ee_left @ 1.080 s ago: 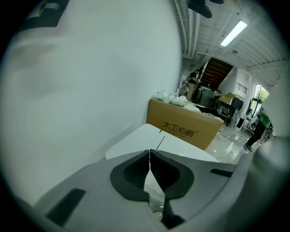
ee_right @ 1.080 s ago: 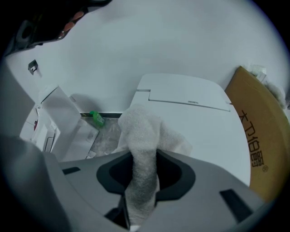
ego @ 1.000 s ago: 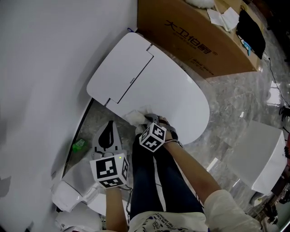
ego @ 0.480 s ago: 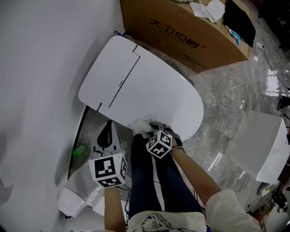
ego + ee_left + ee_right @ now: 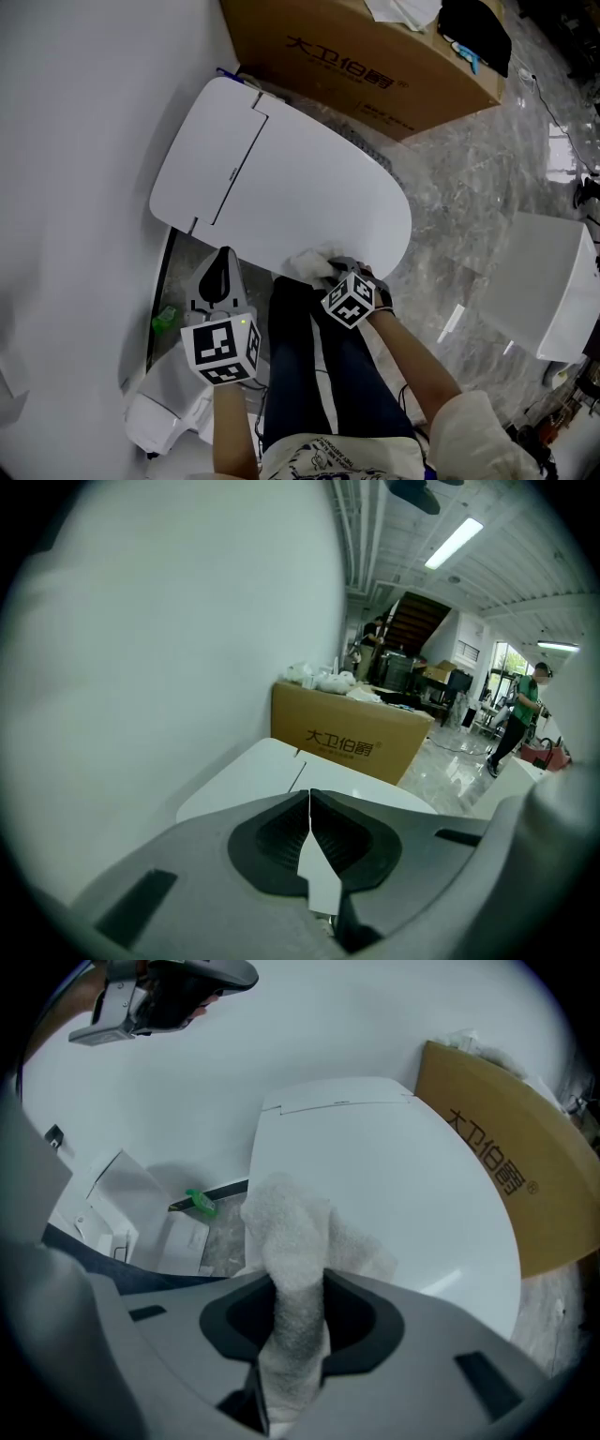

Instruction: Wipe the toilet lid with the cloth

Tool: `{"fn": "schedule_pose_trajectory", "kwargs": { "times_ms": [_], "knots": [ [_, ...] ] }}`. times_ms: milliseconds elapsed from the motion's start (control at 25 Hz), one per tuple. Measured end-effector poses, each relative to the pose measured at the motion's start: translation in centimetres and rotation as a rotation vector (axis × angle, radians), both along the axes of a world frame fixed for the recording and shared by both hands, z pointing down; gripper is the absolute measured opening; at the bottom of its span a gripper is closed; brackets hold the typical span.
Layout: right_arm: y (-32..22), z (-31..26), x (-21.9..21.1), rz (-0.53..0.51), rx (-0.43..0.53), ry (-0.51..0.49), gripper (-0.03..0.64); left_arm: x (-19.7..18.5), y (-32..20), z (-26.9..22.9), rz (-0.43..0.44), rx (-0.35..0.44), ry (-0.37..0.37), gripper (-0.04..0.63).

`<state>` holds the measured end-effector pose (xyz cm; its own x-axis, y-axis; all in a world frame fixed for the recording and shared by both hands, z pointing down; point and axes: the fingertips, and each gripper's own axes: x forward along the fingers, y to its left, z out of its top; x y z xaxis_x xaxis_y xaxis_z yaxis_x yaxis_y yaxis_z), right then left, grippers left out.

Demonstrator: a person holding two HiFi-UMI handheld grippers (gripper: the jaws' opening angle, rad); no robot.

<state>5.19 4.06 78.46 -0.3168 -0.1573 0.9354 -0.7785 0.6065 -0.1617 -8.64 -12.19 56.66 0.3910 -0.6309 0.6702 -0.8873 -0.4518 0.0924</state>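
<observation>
The right gripper (image 5: 296, 1330) pinches the cloth (image 5: 286, 1232), which sits at the lid's (image 5: 300, 187) near edge. The left gripper (image 5: 309, 841) is closed on nothing, off the lid. The cloth's contact looks light, perhaps, so it should be pressed flat and swept in overlapping strokes.

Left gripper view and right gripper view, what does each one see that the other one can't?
Only the left gripper view shows the dark staircase, the long ceiling light, a distant person in a green top, and the left gripper shut on nothing. Only the right gripper view shows the fluffy white cloth clamped in the right gripper, plus a small green plastic object on the floor. Both show the smooth white toilet lid, the brown cardboard box behind it and the plain white wall.
</observation>
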Motion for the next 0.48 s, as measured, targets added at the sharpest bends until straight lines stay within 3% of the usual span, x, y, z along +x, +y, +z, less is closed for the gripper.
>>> {"fn": "schedule_pose_trajectory", "kwargs": {
  "times_ms": [480],
  "knots": [
    [4.6,0.7,8.6,0.104,-0.061,0.077,0.11,2.8,0.5,-0.5,0.058,0.009,0.001,0.009]
  ]
}}
